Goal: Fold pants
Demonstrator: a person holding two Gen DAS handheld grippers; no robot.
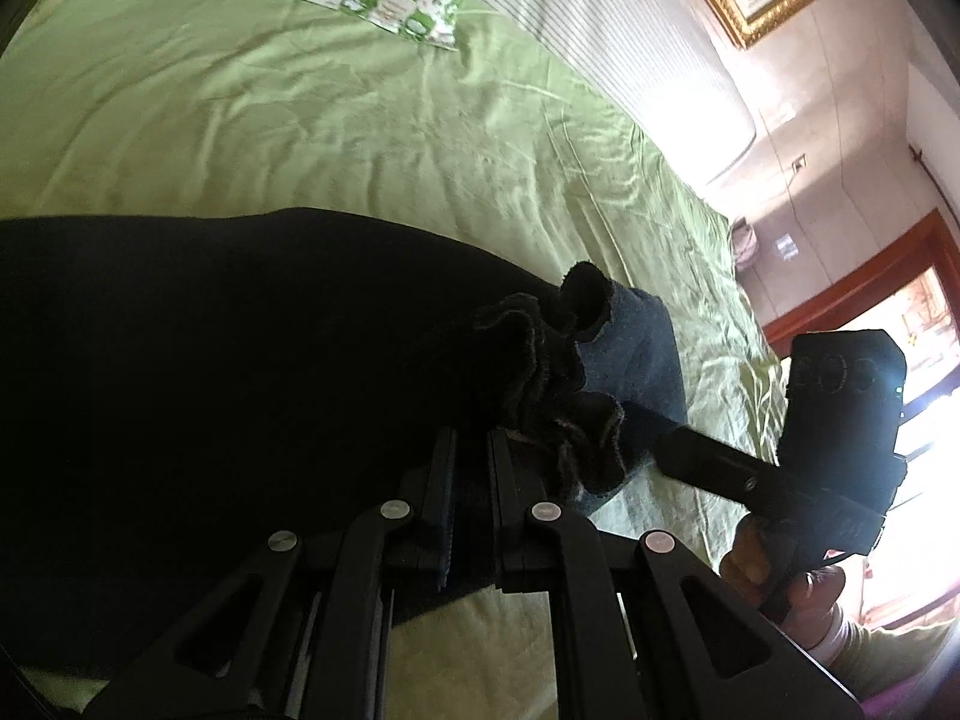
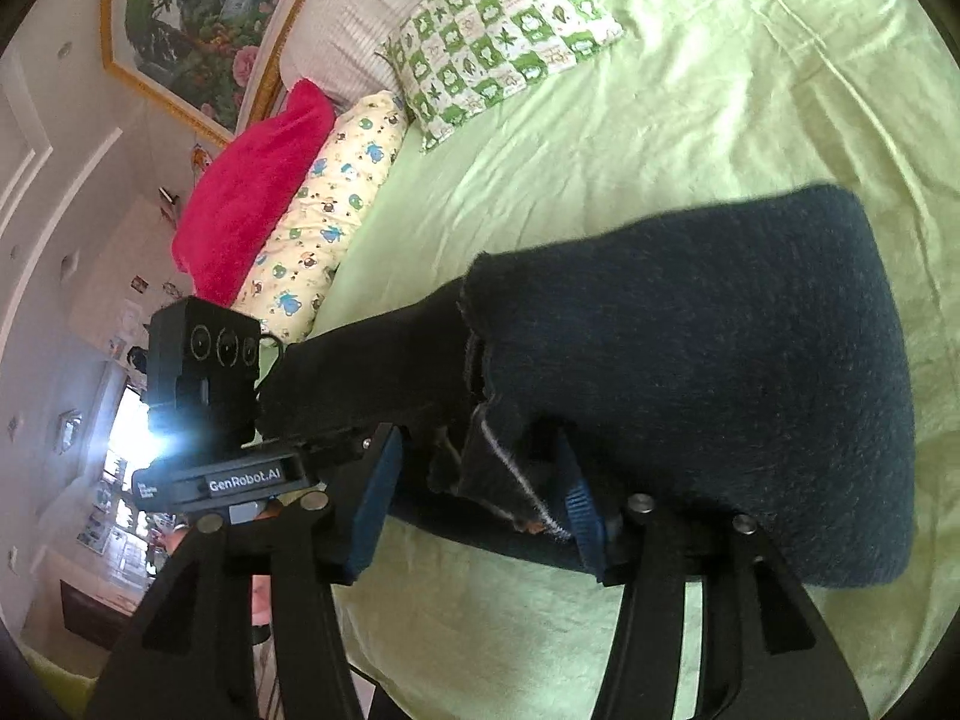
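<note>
A bed [image 2: 690, 120] with a rumpled pale green sheet carries dark fleecy pants [image 2: 720, 360] — folded, long axis running left to right. The left hand-held gripper [image 1: 471, 450] is clenched on the bunched hem; the right hand-held gripper [image 2: 474, 498] stands released, jaws straddling the near edge.

We noted black linkage fingers [image 2: 366, 498] with silver pivot screws; "GenRobot.AI" lettering sat left of them.
</note>
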